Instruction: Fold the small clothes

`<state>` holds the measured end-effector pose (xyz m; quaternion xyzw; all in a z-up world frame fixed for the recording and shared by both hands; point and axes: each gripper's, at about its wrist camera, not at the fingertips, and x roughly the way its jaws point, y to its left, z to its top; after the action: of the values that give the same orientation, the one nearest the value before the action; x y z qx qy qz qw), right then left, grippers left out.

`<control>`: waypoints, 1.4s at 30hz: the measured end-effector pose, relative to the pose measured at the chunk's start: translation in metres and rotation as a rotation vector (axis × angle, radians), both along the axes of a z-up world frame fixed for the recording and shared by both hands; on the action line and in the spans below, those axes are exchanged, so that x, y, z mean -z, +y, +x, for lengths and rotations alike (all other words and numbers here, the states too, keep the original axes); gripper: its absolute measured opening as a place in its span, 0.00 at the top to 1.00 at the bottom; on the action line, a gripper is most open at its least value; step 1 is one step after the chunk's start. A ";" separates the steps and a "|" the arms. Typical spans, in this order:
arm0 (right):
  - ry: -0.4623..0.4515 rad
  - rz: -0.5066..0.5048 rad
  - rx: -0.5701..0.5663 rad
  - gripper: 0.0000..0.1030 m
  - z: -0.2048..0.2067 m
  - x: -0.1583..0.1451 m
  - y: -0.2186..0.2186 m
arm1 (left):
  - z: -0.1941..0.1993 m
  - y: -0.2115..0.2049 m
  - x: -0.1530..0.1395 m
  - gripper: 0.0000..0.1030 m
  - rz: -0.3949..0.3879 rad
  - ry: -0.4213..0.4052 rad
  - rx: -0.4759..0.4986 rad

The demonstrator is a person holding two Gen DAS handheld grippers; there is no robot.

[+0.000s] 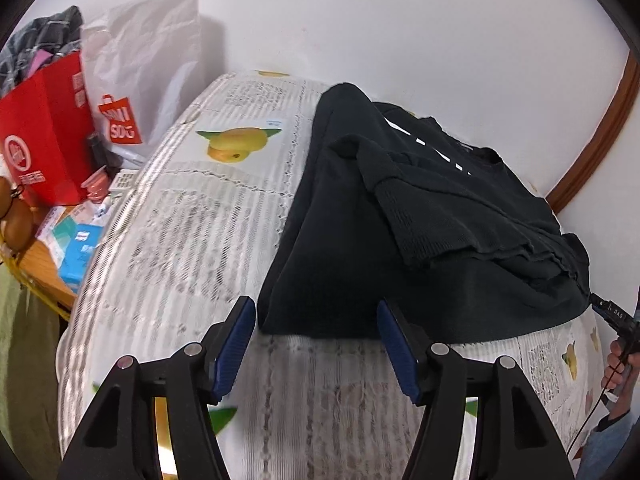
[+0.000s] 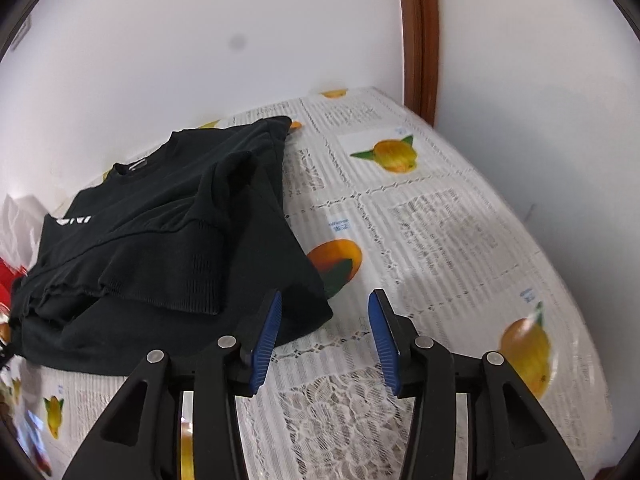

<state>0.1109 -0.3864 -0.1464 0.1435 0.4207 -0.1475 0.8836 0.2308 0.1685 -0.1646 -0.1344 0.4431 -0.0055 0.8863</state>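
Lying folded on the worktop, the black sweater is sitting just beyond both grippers' parted, empty jaws.

I see open tablecloth left of shirt, and more to its right; passage OK both sides. Wall blocks behind. Bags and clutter crowd far left edge.

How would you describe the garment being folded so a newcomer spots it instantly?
Start at the table with the lace, fruit-print tablecloth against the white wall. On it lies a black sweater, sleeves folded in. It is the only dark item there, with white lettering on its chest.
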 end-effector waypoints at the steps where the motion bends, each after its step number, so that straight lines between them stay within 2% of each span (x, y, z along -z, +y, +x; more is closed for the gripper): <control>1: -0.002 0.012 -0.008 0.56 0.003 0.002 0.001 | 0.004 0.000 0.003 0.41 0.000 0.005 0.004; 6: -0.007 0.038 -0.032 0.57 0.019 0.011 0.006 | 0.012 0.003 0.014 0.41 -0.041 0.013 0.009; 7: -0.004 0.042 -0.037 0.61 0.022 0.012 0.007 | 0.012 0.003 0.014 0.45 -0.040 0.010 0.009; 8: -0.002 0.039 -0.044 0.73 0.024 0.013 0.009 | 0.012 0.002 0.015 0.54 -0.035 0.006 0.008; 9: 0.002 0.016 -0.079 0.79 0.026 0.014 0.014 | 0.011 0.001 0.015 0.58 -0.031 0.004 0.008; 10: -0.001 -0.028 -0.093 0.85 0.026 0.012 0.019 | 0.010 0.000 0.015 0.70 -0.031 0.004 0.011; 11: -0.005 -0.066 -0.103 0.88 0.024 0.010 0.024 | 0.008 -0.003 0.015 0.79 -0.033 0.003 0.025; 14: -0.015 -0.082 -0.111 0.90 0.014 0.006 0.027 | -0.001 -0.016 0.006 0.81 0.051 -0.015 0.037; 17: -0.006 -0.096 -0.110 0.90 0.000 0.002 0.028 | -0.012 -0.022 0.000 0.81 0.087 -0.013 0.058; 26: 0.025 -0.141 -0.105 0.90 -0.066 -0.003 0.037 | -0.077 -0.023 0.000 0.81 0.062 0.009 0.110; 31: 0.073 -0.187 -0.122 0.88 -0.096 -0.001 0.047 | -0.111 -0.024 0.004 0.79 0.065 0.015 0.135; 34: 0.107 -0.217 -0.093 0.79 -0.107 -0.010 0.051 | -0.120 -0.026 0.005 0.70 0.102 0.020 0.130; 36: 0.076 -0.220 -0.094 0.76 -0.116 -0.022 0.058 | -0.125 -0.028 0.002 0.61 0.133 0.018 0.123; 38: 0.021 -0.208 -0.141 0.71 -0.124 -0.037 0.075 | -0.130 -0.029 -0.005 0.54 0.169 0.000 0.114; 42: -0.039 -0.132 -0.260 0.71 -0.120 -0.047 0.111 | -0.140 -0.028 -0.020 0.50 0.143 -0.054 0.108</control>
<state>-0.0091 -0.2753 -0.0993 0.0323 0.4080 -0.0560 0.9107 0.0906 0.1408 -0.1442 -0.0465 0.4249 -0.0253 0.9037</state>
